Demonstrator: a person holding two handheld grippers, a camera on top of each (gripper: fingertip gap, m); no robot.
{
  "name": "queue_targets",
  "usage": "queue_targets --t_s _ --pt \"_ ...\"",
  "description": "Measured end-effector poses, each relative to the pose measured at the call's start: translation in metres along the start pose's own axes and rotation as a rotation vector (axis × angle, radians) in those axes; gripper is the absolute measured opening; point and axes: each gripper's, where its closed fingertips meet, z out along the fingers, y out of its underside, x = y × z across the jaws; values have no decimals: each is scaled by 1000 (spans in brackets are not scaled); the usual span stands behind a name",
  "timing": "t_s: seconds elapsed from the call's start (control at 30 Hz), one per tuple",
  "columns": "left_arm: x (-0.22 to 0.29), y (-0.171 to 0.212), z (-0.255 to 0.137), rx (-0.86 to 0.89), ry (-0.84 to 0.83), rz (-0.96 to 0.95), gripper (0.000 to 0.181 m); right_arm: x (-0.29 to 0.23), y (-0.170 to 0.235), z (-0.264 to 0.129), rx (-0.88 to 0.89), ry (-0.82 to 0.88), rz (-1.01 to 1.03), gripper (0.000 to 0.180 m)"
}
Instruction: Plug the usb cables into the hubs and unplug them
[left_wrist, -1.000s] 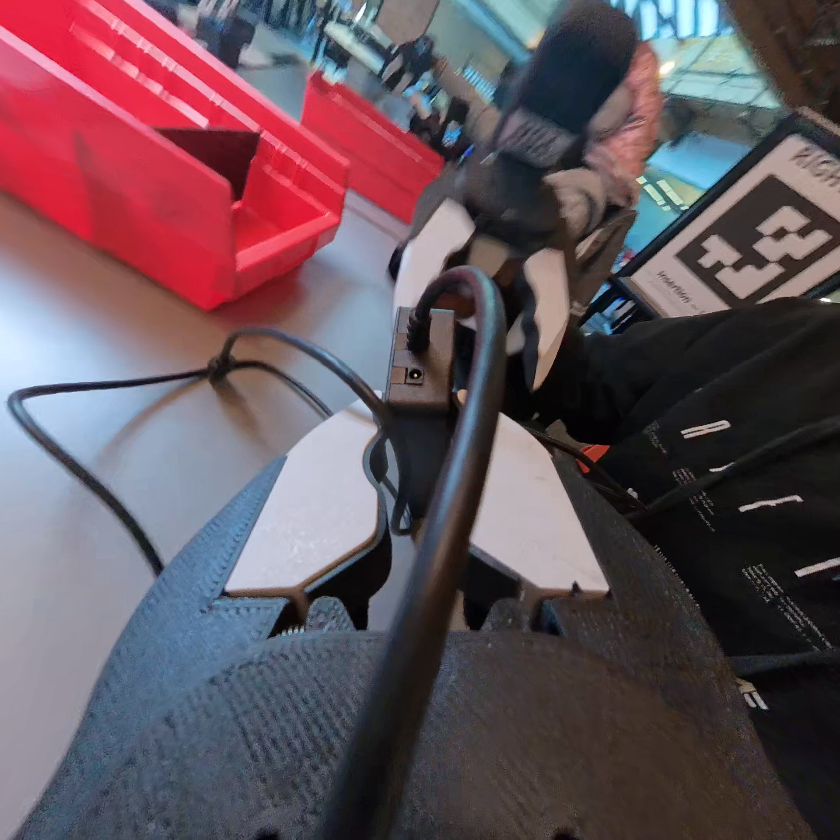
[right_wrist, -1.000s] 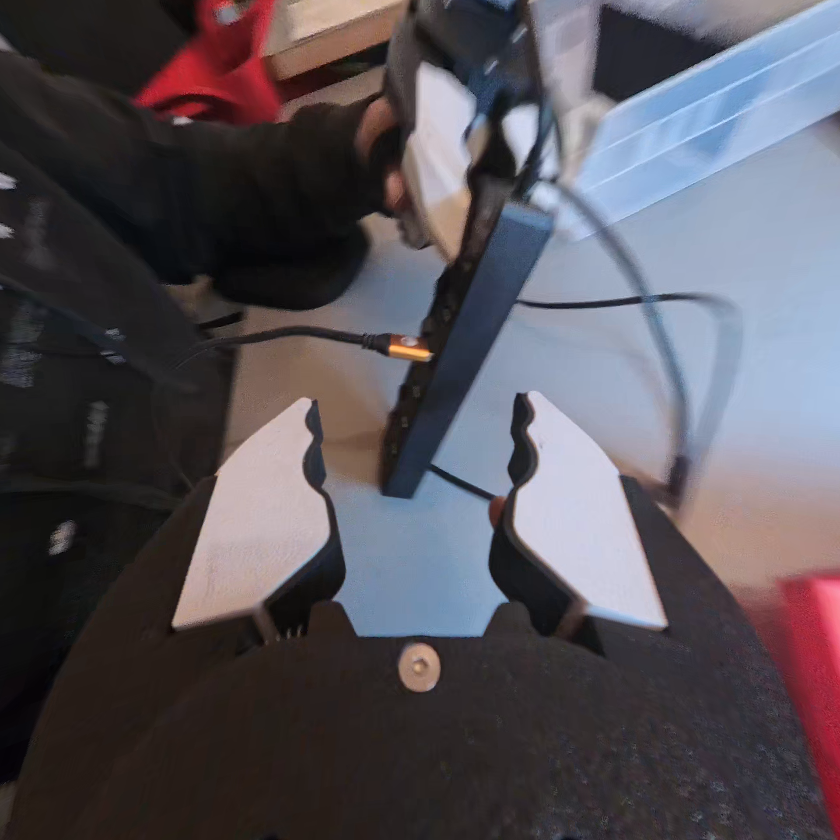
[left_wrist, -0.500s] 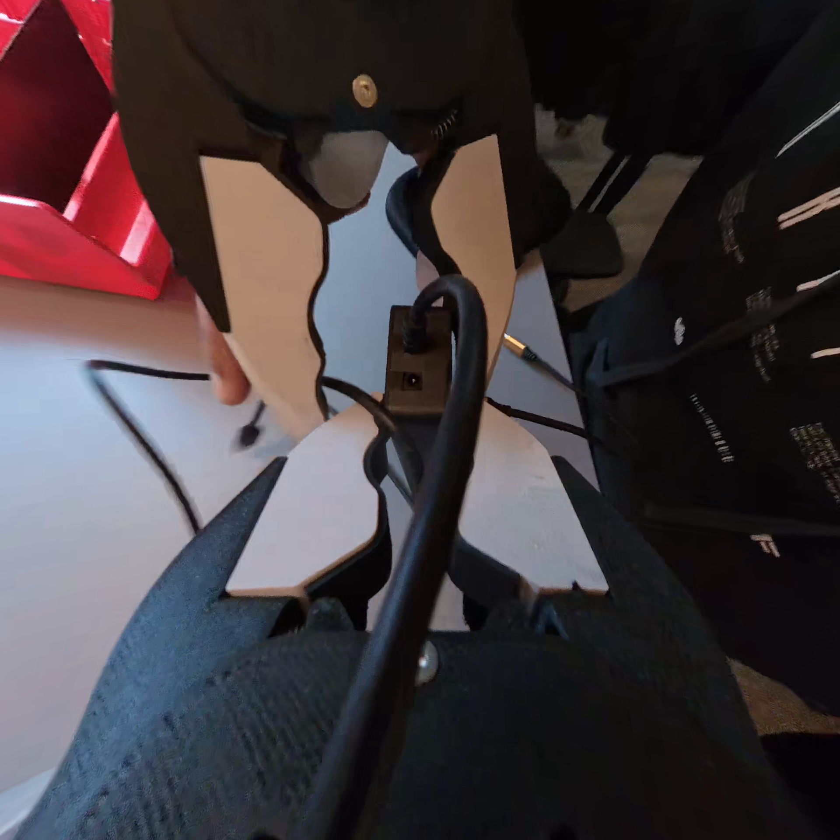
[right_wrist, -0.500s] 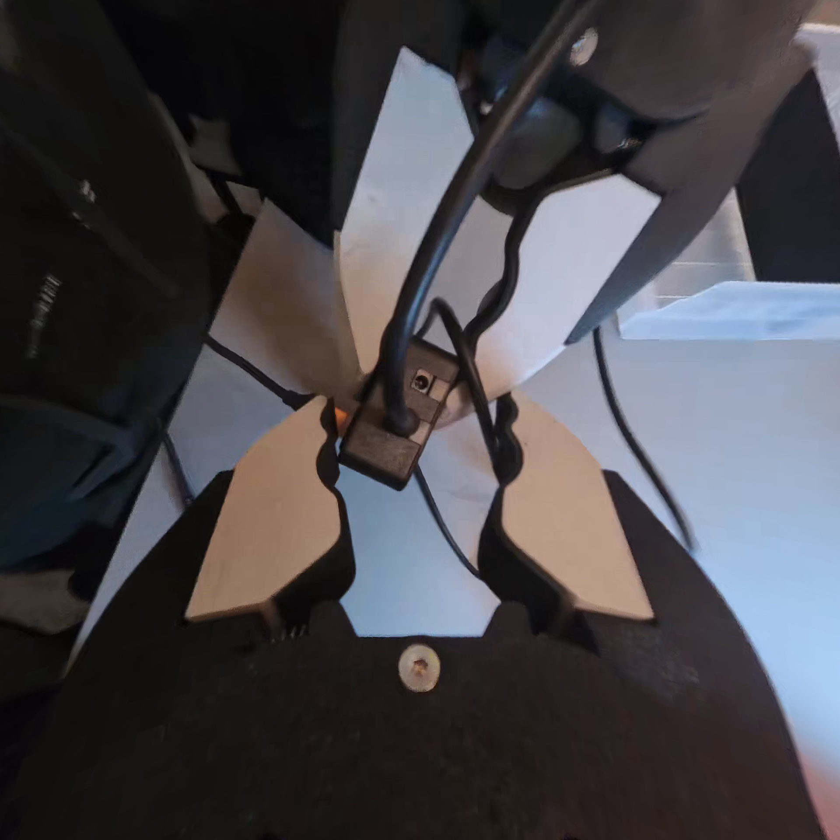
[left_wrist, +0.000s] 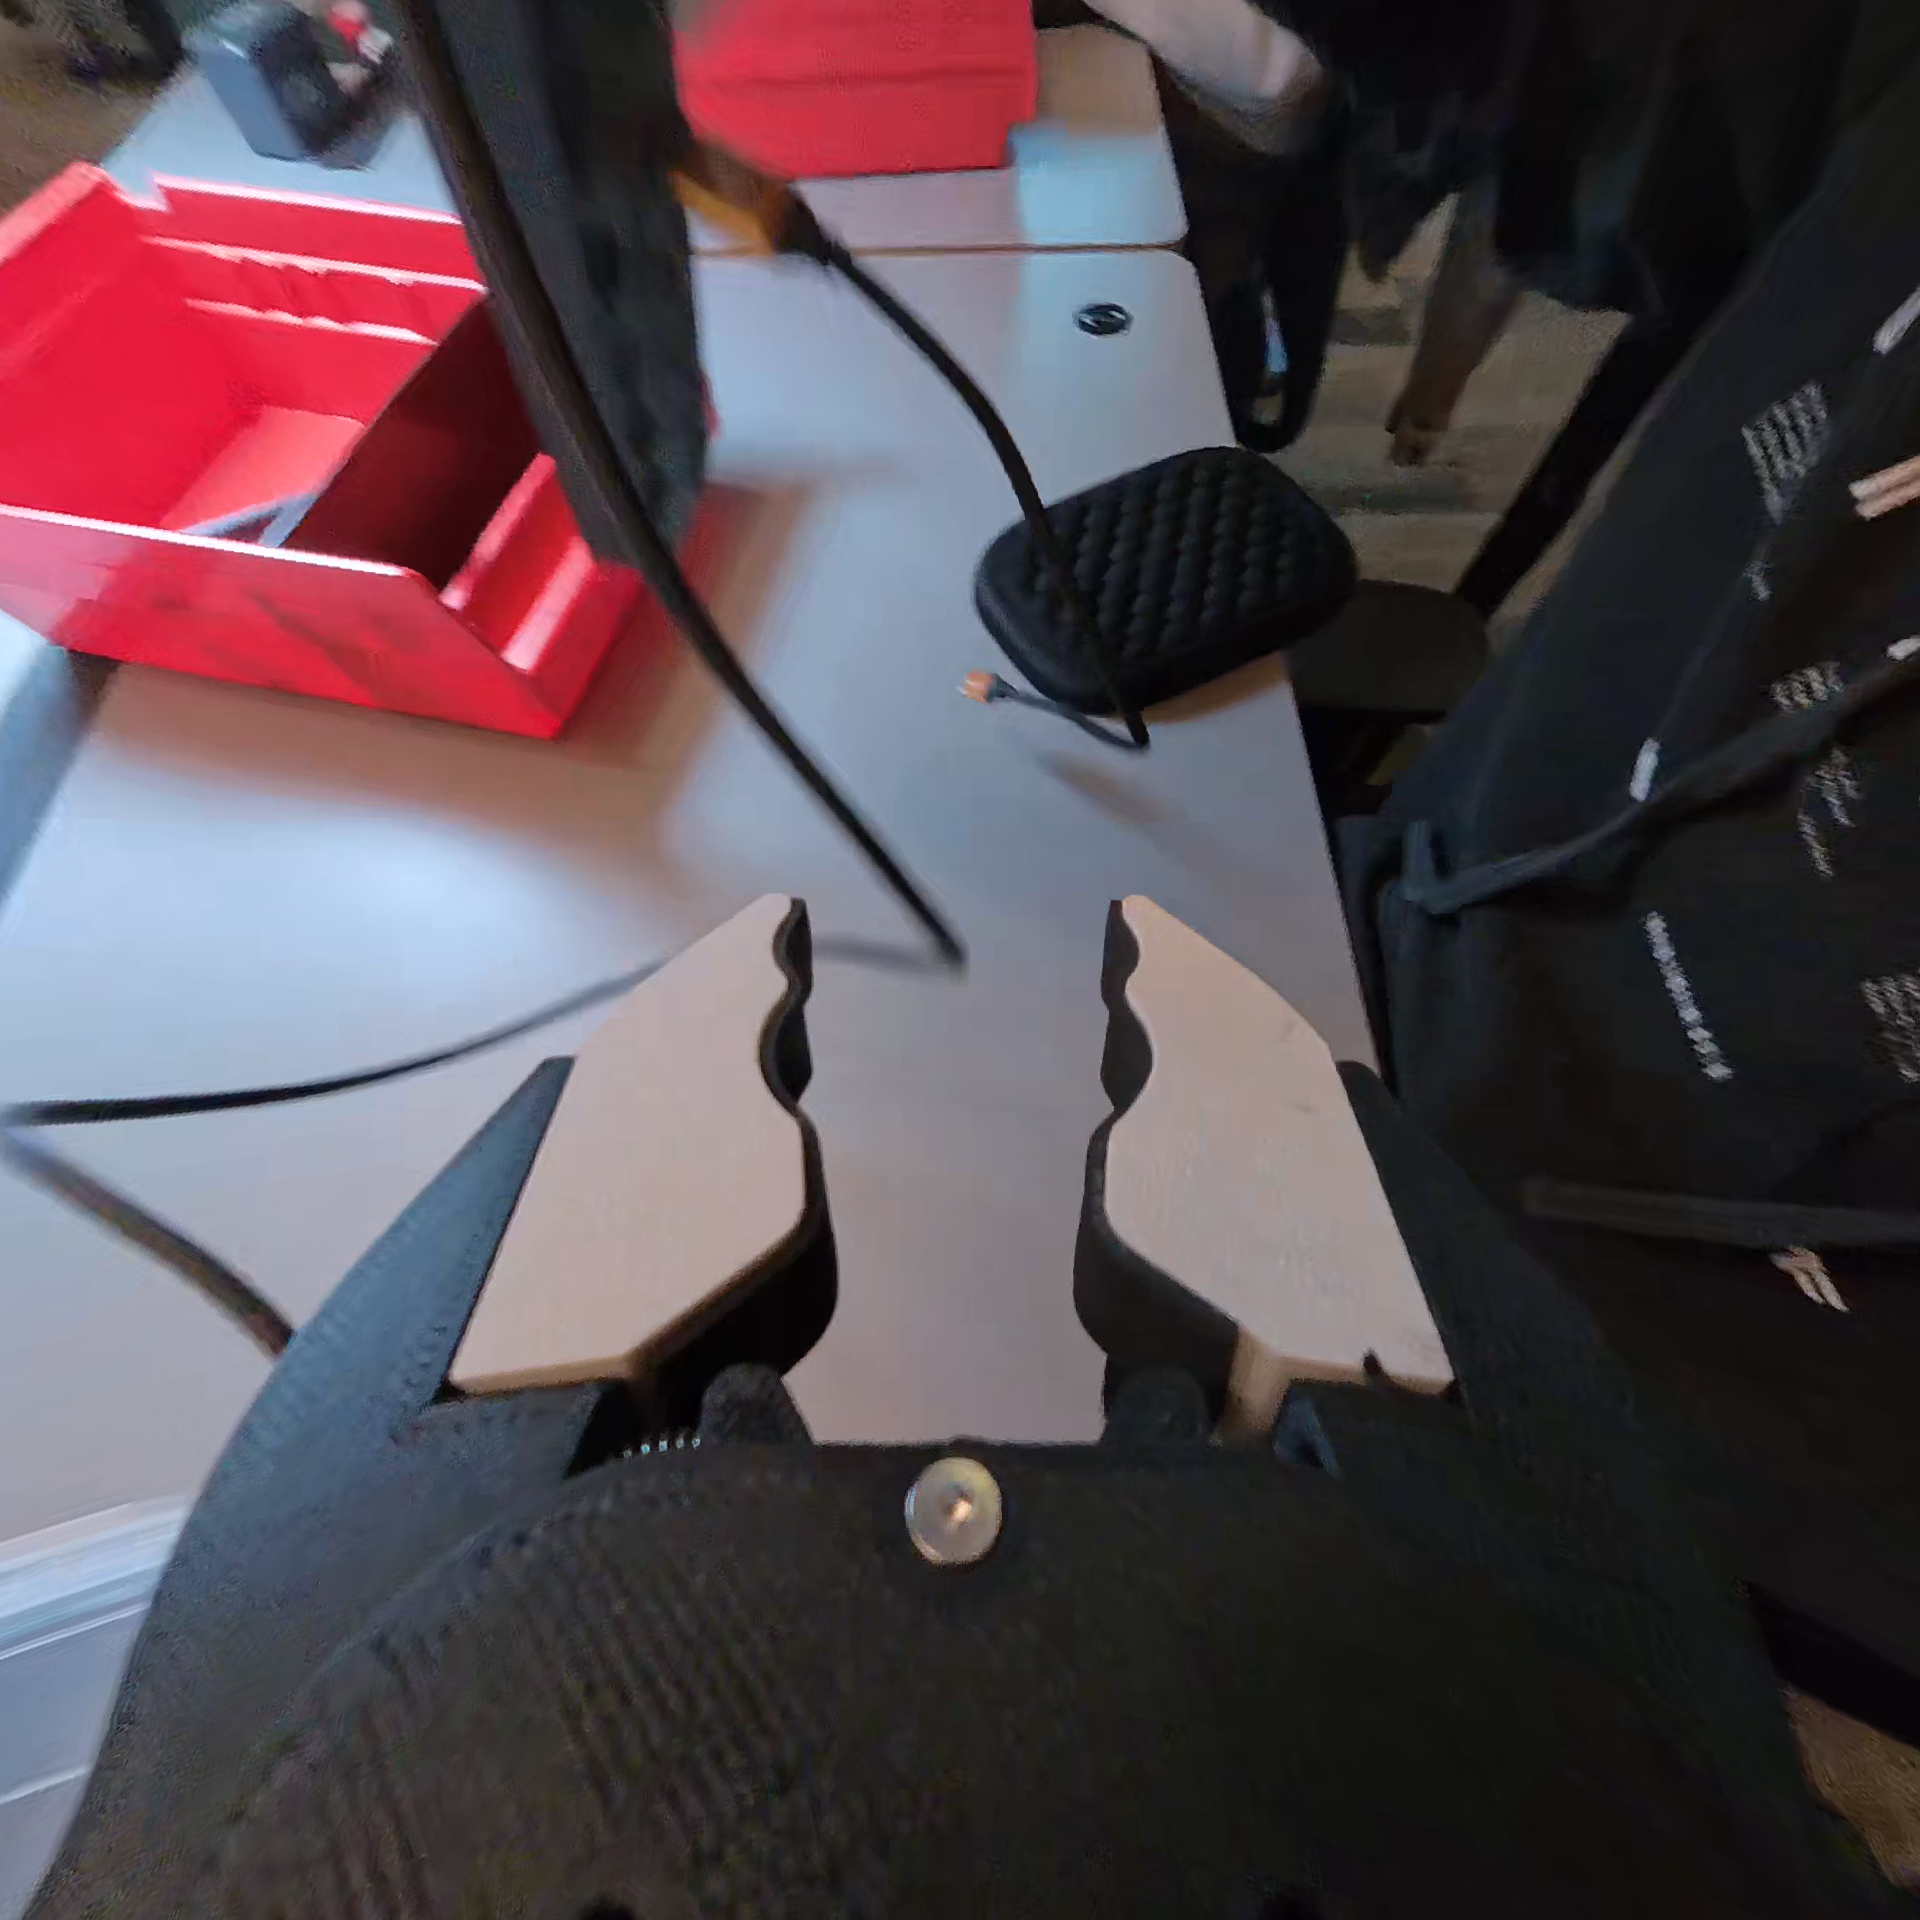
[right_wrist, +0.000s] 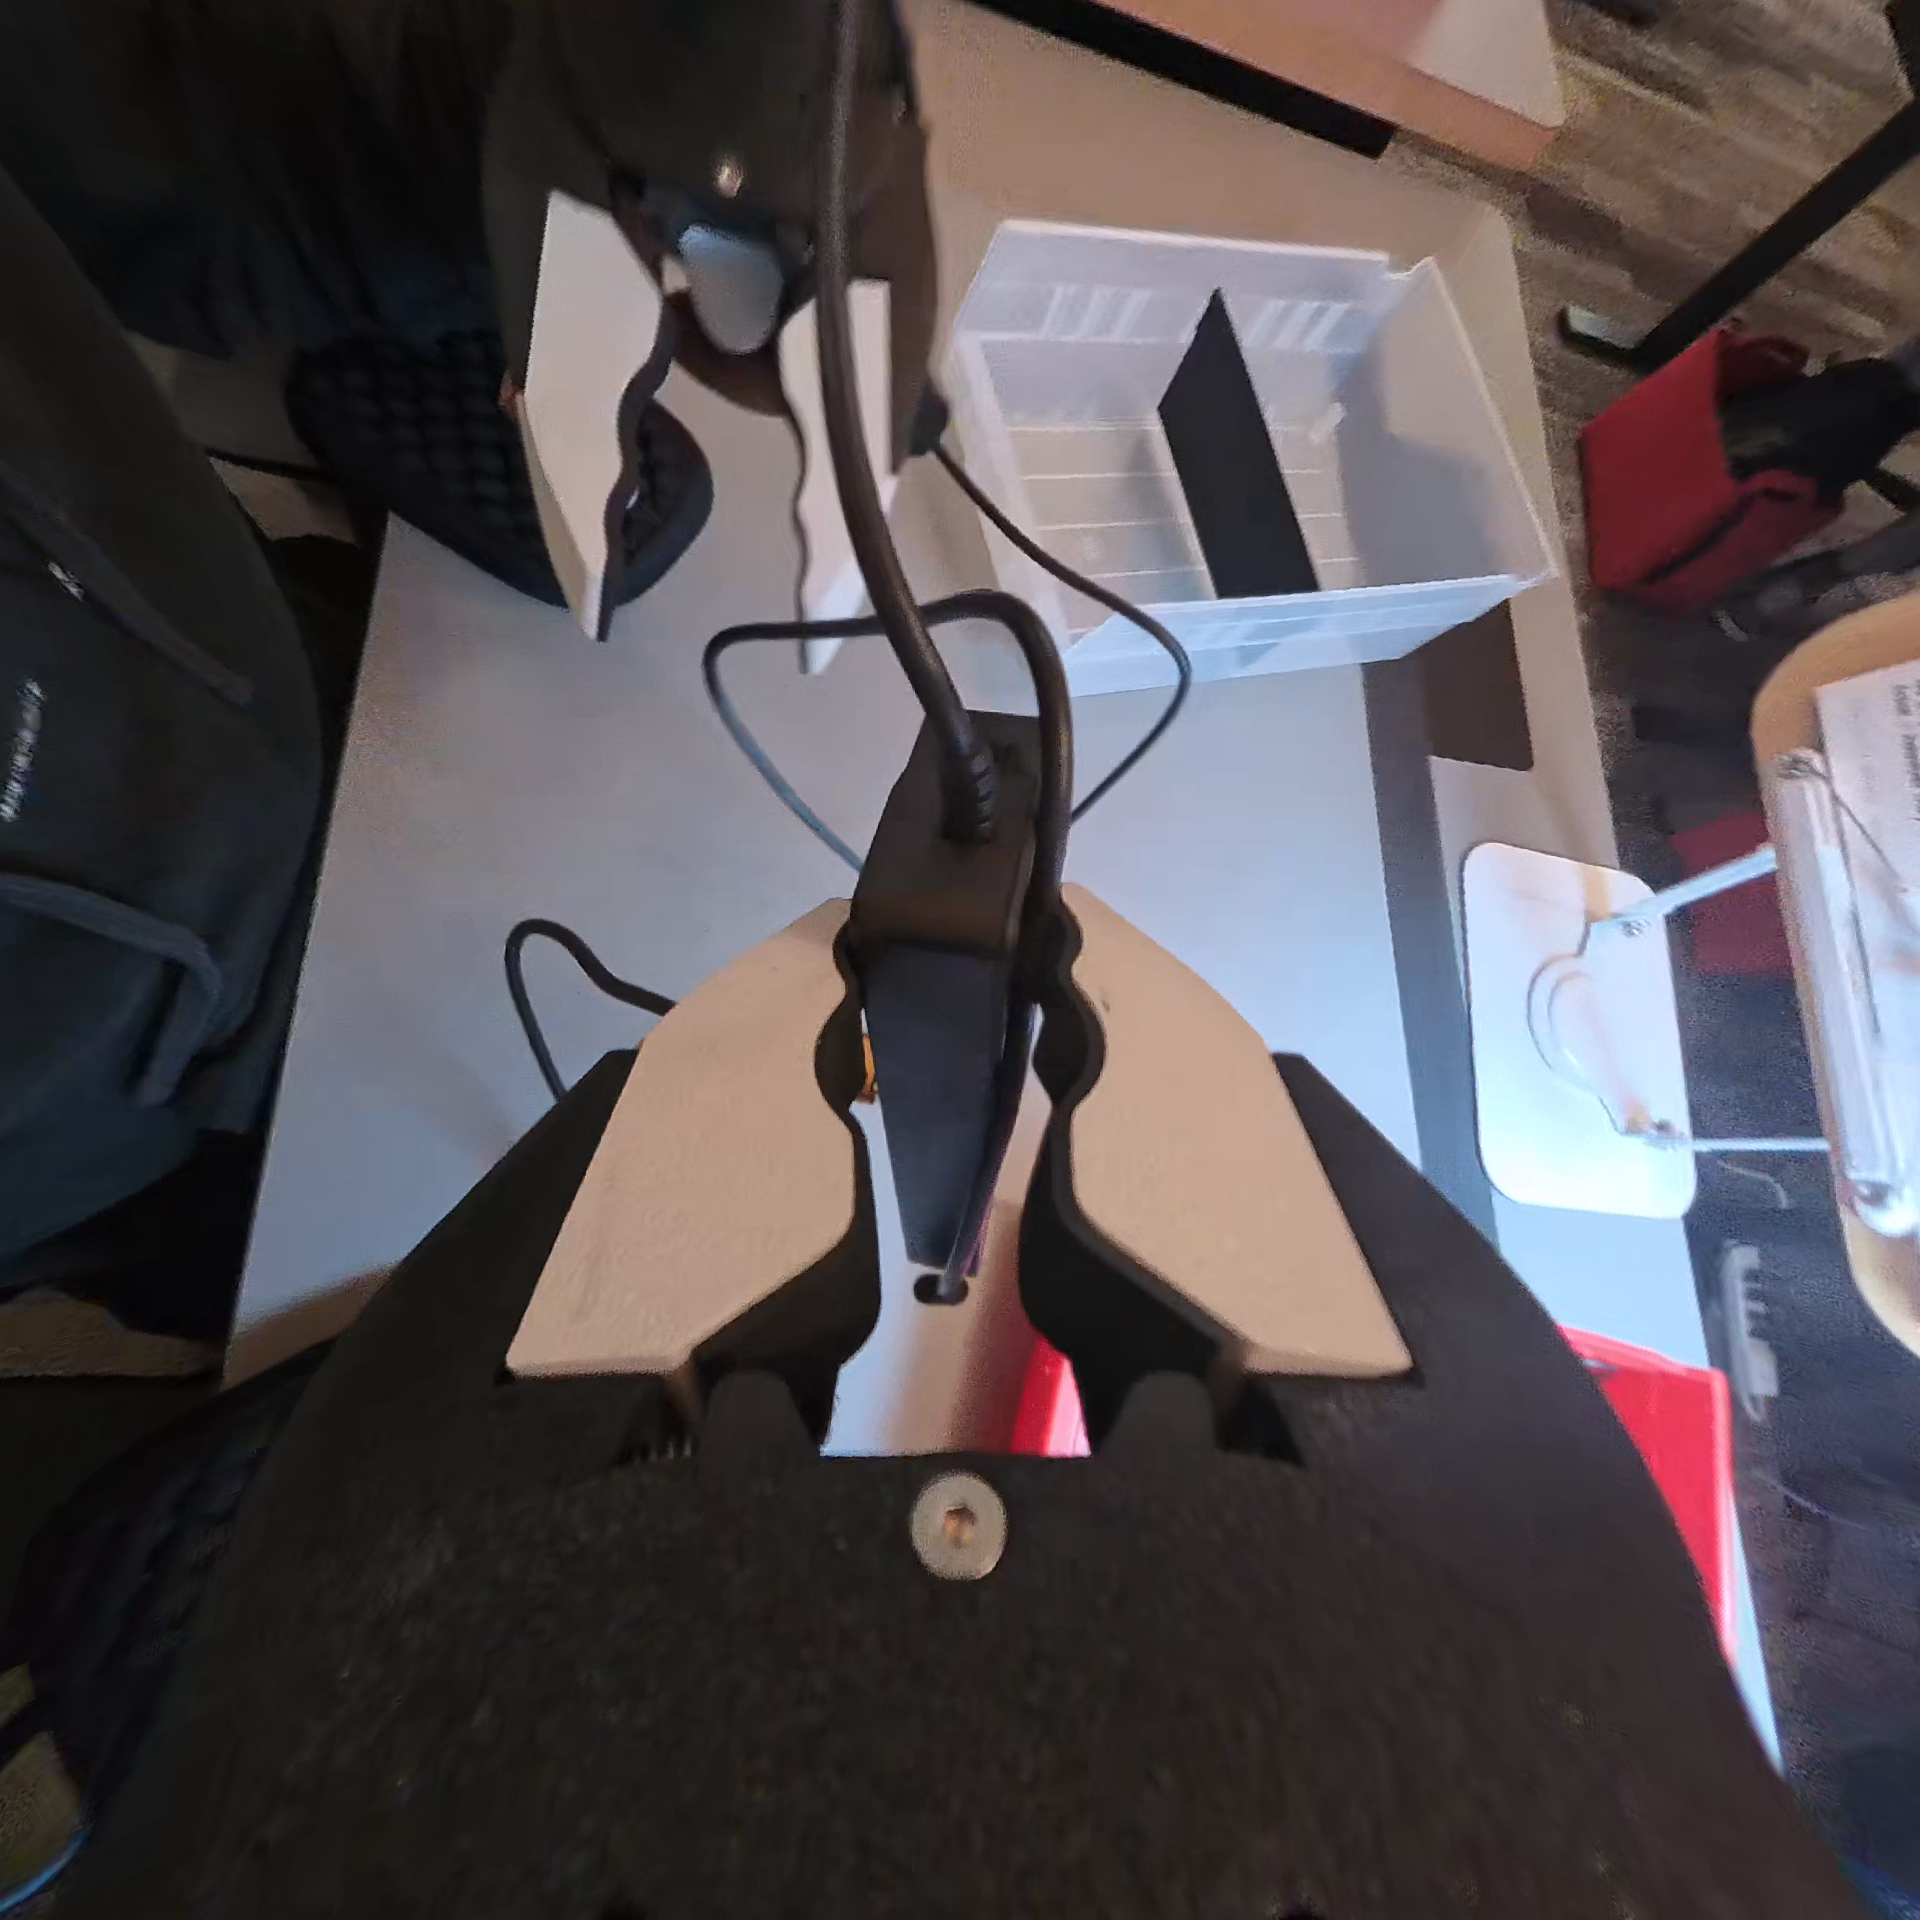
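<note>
Half a second ago the hub (right_wrist: 940, 997) sat clamped in the left gripper (left_wrist: 954, 920); now the right gripper (right_wrist: 951, 935) pinches it, end-on between its fingertips above the table (right_wrist: 540, 790), while the left one's jaws stand spread and empty beyond the hub.

Black hub (right_wrist: 940, 997), red bin (left_wrist: 260, 457)

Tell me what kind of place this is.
Probably an office or lab workspace set up for recording tasks: a grey table with a red parts bin and a clear divided bin, more tables behind, carpeted floor.
</note>
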Motion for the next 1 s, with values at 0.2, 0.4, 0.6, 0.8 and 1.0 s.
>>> queue_targets --t_s 0.2,0.4,0.6,0.8,1.0 --pt "30 11 2 -5 152 11 49 44 -19 -62 38 128 81 29" --pt "43 30 18 0 234 -44 48 134 -13 -131 -10 489 144 30" --pt "38 52 48 -5 273 -150 46 234 40 -177 -133 912 180 30" --pt "29 58 54 20 281 -225 42 266 132 -132 26 863 520 29" --pt "23 66 55 26 289 -280 40 257 238 -74 239 763 851 30"
